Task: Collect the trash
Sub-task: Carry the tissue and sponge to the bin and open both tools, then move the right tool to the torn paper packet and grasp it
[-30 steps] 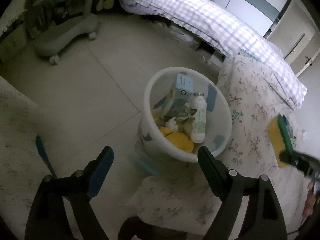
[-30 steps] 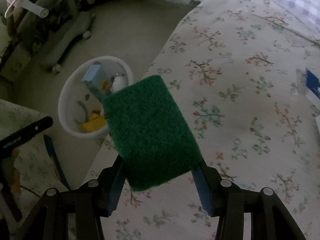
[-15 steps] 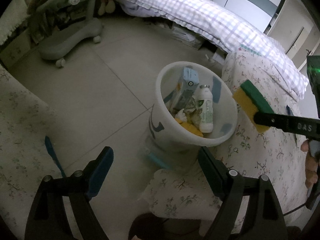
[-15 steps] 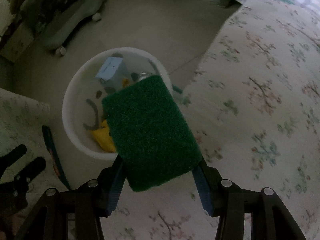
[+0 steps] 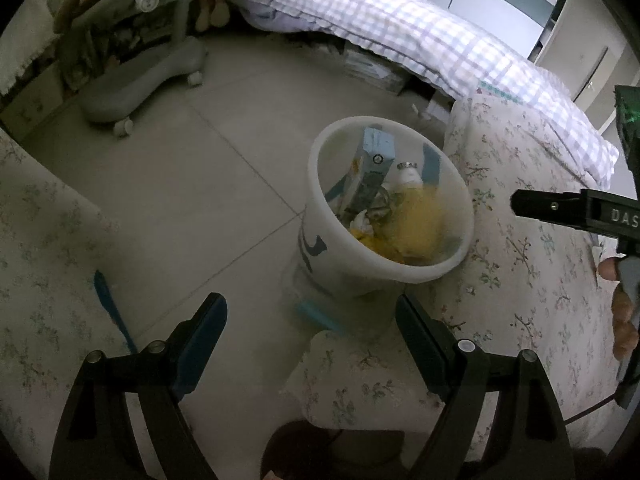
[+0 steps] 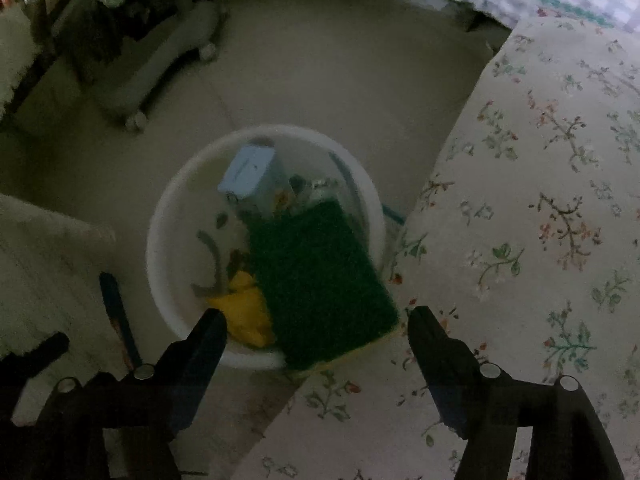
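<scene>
A white trash bin point(image 5: 360, 276) stands on the floor beside a floral-covered table; it also shows in the right wrist view point(image 6: 168, 216). It holds a blue carton point(image 5: 376, 152), a white bottle point(image 5: 410, 174) and yellow scraps point(image 6: 244, 312). A green-and-yellow sponge point(image 6: 320, 280) is in the air, free of the fingers, dropping over the bin; in the left wrist view it is a yellow blur point(image 5: 420, 220). My right gripper point(image 6: 318, 332) is open above the bin's near rim. My left gripper point(image 5: 312, 320) is open and empty in front of the bin.
The floral tablecloth point(image 6: 540, 240) fills the right side. A bed with a checked cover point(image 5: 400, 28) lies behind. A grey wheeled chair base point(image 5: 136, 80) stands at the back left. A blue strip point(image 5: 112, 308) lies on the floor at left.
My right gripper carried the sponge from over the table to above the bin, then opened and released it. The sponge is now falling into the bin.
</scene>
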A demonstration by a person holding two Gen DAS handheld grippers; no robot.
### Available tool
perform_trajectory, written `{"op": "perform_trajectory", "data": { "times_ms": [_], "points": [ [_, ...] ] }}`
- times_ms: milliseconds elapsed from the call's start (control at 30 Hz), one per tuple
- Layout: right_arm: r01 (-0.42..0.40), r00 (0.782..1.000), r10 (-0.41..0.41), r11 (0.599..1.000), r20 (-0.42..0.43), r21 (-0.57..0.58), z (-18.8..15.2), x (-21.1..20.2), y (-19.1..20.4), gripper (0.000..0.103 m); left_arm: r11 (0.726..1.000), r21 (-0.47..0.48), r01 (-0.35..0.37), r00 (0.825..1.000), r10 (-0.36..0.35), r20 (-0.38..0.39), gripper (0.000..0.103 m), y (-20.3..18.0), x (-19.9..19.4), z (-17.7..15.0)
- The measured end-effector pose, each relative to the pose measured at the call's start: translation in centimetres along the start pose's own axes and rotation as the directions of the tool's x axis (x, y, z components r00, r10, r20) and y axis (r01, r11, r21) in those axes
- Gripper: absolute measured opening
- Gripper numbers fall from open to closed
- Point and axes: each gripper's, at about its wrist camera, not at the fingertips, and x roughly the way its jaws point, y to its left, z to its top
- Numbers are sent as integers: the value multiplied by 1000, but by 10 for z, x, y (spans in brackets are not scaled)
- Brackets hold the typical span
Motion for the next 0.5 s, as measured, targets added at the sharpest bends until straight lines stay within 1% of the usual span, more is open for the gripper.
{"op": "perform_trajectory", "data": {
  "times_ms": [200, 333, 500],
  "points": [
    [-1, 1000, 1, 1000, 23, 19, -9, -22, -16, 78, 1000, 18, 2, 1000, -3, 9, 88, -14, -12, -2],
    [5, 999, -7, 999, 49, 46, -23, -42, -37, 78, 1000, 27, 12, 1000, -12, 16, 88, -26, -21, -3],
    [46, 995, -50, 997, 85, 58, -39, -69, -64, 78, 999, 40, 31, 999, -32, 22, 88, -47, -31, -2]
  ]
}}
